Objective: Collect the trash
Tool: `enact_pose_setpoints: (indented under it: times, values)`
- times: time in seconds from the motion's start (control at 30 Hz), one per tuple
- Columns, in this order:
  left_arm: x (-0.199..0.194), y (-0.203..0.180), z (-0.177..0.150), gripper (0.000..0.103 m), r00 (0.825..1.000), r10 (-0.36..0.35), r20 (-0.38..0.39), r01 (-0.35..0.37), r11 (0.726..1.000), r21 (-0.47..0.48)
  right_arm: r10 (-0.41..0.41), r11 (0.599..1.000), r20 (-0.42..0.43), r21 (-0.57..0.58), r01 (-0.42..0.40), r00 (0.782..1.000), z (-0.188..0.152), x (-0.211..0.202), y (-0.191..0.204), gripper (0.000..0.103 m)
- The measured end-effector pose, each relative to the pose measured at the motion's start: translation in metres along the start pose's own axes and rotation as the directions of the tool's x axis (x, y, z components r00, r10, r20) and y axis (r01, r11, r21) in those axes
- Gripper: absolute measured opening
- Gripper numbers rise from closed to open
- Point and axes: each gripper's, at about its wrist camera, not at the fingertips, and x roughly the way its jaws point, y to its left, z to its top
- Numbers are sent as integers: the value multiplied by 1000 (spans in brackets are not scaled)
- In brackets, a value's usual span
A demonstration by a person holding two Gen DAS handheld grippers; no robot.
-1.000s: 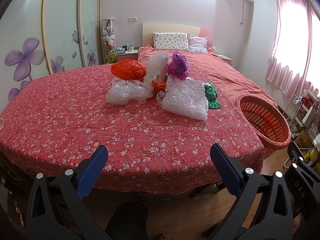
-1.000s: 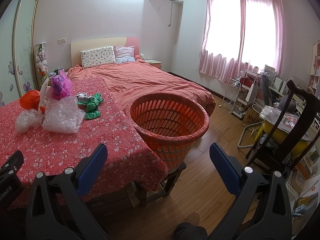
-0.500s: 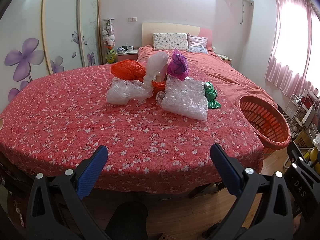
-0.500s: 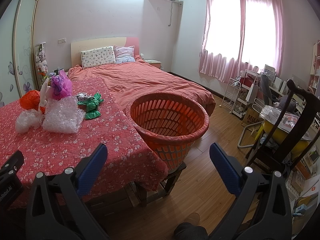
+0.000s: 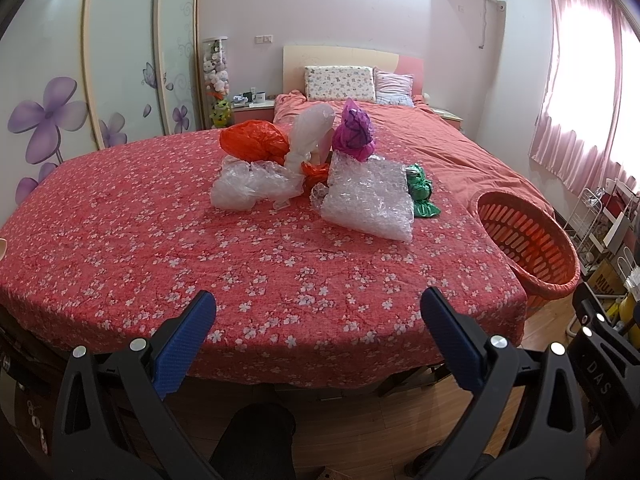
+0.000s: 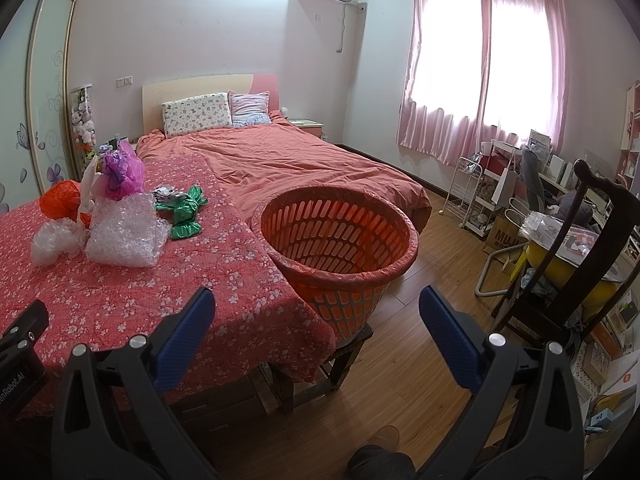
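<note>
Item: trash, one heap, mid-table on the flowered cloth (image 5: 160, 240). We count a bubble wrap sheet (image 5: 366, 204), clear plastic bag (image 5: 252, 184), orange bag (image 5: 254, 142), purple bag (image 5: 354, 132) and green wrapper (image 5: 422, 196), bunched close and touching, so we judge they can be picked off one at a time.

Item: orange basket (image 6: 340, 236), on a low stool just beside the table's right edge (handy for dropping in). What we see of its inside is bare.

Item: left gripper (image 5: 318, 312), jaws wide, holding nothing, short of the heap. Right gripper (image 6: 316, 308), likewise wide and unladen, facing the basket. Nothing is collected yet.
</note>
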Motion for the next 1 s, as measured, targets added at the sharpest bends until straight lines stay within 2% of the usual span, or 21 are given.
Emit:
enact_pose_setpoints:
  times: [0.53, 0.77, 1.0]
  values:
    - [4, -3, 2, 101, 1000, 16, 3, -16, 1000, -1, 14, 1000, 6, 6, -14, 1000, 1, 3, 1, 99]
    - [31, 22, 15, 101, 999, 34, -29, -36, 998, -56, 84, 996, 0, 3, -84, 996, 15, 21, 14, 99]
    - [55, 62, 33, 101, 999, 25, -44, -29, 993, -111, 213, 977, -36, -20, -214, 976, 33, 57, 58, 99]
